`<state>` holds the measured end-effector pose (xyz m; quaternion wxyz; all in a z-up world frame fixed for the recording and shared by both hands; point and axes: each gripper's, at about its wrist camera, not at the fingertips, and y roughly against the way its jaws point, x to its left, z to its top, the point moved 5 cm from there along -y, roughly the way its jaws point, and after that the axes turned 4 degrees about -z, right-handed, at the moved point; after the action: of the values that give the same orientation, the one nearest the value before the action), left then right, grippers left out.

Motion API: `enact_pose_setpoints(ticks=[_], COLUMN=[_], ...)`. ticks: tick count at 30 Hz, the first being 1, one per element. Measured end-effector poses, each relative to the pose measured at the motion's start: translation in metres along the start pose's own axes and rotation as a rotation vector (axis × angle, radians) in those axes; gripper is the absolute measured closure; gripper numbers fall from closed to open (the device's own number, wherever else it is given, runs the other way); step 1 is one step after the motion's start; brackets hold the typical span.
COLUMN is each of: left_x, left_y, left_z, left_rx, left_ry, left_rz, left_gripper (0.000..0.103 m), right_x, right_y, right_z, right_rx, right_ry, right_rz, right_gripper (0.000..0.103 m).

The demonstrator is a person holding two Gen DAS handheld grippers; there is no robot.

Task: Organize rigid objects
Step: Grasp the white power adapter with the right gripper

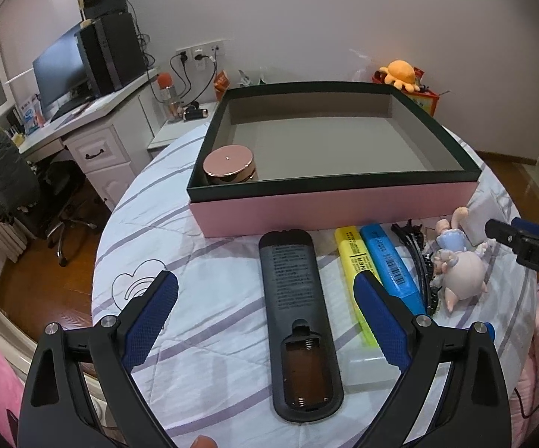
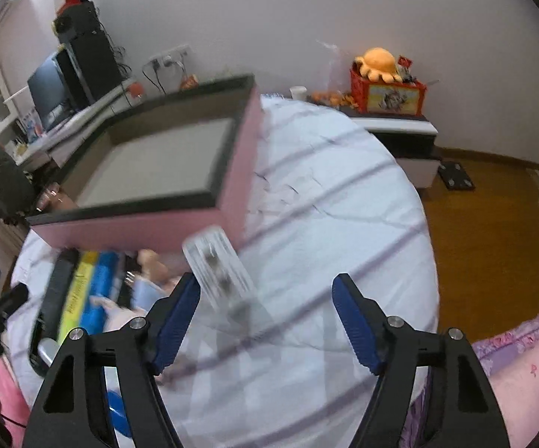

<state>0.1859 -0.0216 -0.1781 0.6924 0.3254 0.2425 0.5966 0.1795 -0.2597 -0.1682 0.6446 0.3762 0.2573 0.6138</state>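
Left wrist view: left gripper (image 1: 265, 300) fingers wide apart, straddling black remote control (image 1: 297, 321), not gripping | right gripper (image 2: 265, 311) open, empty; clear plastic case (image 2: 219, 272) just beside its left finger | step: picking next item for pink box (image 1: 336, 209), rose-gold jar (image 1: 229, 165) inside | next: lower, close on remote | striped bedsheet (image 1: 202, 246), bedroom.

- Your right wrist view smears the clear case (image 2: 219, 274); its contents can't be told.
- The remote (image 1: 299, 321) hides part of the yellow highlighter (image 1: 355, 272).
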Motion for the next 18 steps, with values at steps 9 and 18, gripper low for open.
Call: enact_pose_setpoints(ticks=[9,18], left_x=[-0.005,-0.004], left_y=[0.001,0.003], left_z=[-0.003,-0.003], left_rx=[0.011,0.011], left_ry=[-0.012,-0.014], left_rz=[0.005,0.015], left_gripper=[0.006,0.006], right_x=[0.002,0.017], right_y=[-0.002,-0.015], right_z=[0.008,0.022], right_rx=[-0.017,-0.027], right_ry=[0.086,0.113], right_rz=[0.004,0.157], right_gripper=[0.028,0.072])
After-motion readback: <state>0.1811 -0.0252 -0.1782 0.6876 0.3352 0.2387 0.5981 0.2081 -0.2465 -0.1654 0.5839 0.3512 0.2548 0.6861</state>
